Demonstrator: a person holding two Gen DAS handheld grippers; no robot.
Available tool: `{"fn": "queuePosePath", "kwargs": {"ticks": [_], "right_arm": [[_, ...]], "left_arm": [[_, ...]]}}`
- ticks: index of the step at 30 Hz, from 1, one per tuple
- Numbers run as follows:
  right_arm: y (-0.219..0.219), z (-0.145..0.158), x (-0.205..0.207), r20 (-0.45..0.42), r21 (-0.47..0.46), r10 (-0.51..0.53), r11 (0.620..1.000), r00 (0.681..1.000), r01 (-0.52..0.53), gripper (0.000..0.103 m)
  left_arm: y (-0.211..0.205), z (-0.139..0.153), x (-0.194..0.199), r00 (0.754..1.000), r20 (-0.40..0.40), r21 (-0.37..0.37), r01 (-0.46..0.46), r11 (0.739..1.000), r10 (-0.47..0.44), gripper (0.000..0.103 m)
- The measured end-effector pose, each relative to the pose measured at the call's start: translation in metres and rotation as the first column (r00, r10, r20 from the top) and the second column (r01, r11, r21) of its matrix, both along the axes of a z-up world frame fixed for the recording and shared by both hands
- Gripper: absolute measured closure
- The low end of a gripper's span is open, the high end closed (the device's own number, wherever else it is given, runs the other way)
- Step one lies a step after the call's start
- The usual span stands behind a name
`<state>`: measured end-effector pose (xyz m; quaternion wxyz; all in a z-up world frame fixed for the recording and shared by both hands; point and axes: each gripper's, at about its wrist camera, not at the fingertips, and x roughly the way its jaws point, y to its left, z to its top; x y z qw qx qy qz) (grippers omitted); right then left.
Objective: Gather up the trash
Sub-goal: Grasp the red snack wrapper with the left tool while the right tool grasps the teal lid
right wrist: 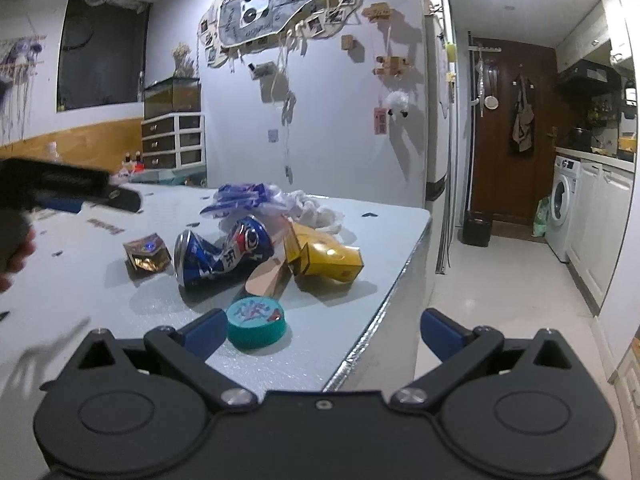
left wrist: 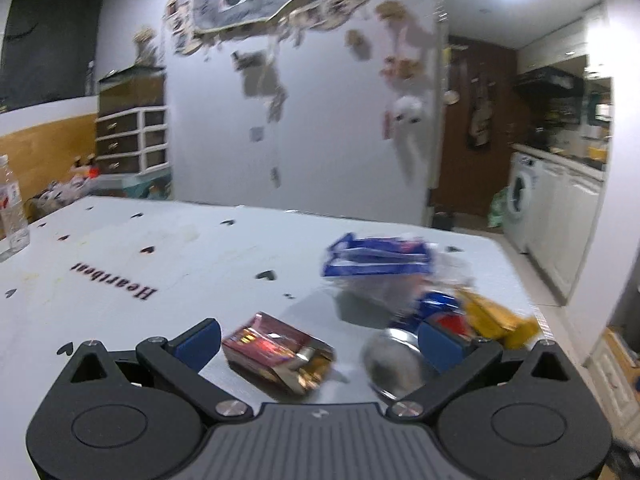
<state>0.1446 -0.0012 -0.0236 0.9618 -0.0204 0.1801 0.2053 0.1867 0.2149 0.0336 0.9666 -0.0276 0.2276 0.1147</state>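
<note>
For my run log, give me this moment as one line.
left gripper: open, over wrapper | right gripper: open, empty | can, box, lid on table

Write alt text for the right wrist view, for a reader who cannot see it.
The right tongs hang open over the table's near corner, a teal lid by the left fingertip. Behind it lies a trash pile: crushed blue can, yellow carton, foil wrapper, plastic bags. The left tongs enter at far left.

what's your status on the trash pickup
Left gripper open over shiny red foil wrapper. Right gripper open, empty, near teal round lid. Crushed blue can untouched.
</note>
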Motion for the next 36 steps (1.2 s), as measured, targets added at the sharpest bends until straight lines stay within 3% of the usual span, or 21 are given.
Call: {"fn": "queuePosePath", "kwargs": {"ticks": [7,12,15,18,27,36], "right_arm": [[0.009,-0.003,0.009,-0.023,-0.017,0.047,0.999,0.999,-0.048,0.000],[0.016,-0.006,0.017,-0.044,-0.048,0.138,0.989,0.989,-0.140,0.000],[0.020,-0.008,0.025,-0.079,-0.024,0.200,0.979,0.977,-0.202,0.000],[0.027,-0.011,0.033,-0.103,-0.023,0.233,0.971,0.967,-0.237,0.003],[0.042,-0.020,0.046,-0.124,-0.041,0.237,0.969,0.964,-0.244,0.012],[0.047,-0.021,0.045,-0.084,-0.052,0.219,0.973,0.972,-0.223,0.040]], "left_arm": [[0.020,-0.018,0.059,0.992,-0.082,0.020,-0.099,0.995,0.100,0.000],[0.028,-0.038,0.082,0.976,-0.147,0.067,-0.152,0.986,0.160,0.000],[0.037,-0.042,0.080,0.974,-0.153,0.042,-0.161,0.986,0.166,0.000],[0.040,-0.045,0.073,0.972,-0.162,0.079,-0.159,0.984,0.170,0.000],[0.055,-0.049,0.041,0.972,-0.183,0.134,-0.124,0.983,0.147,0.000],[0.062,-0.048,0.037,0.991,-0.126,0.145,-0.020,0.989,0.039,0.002]]}}
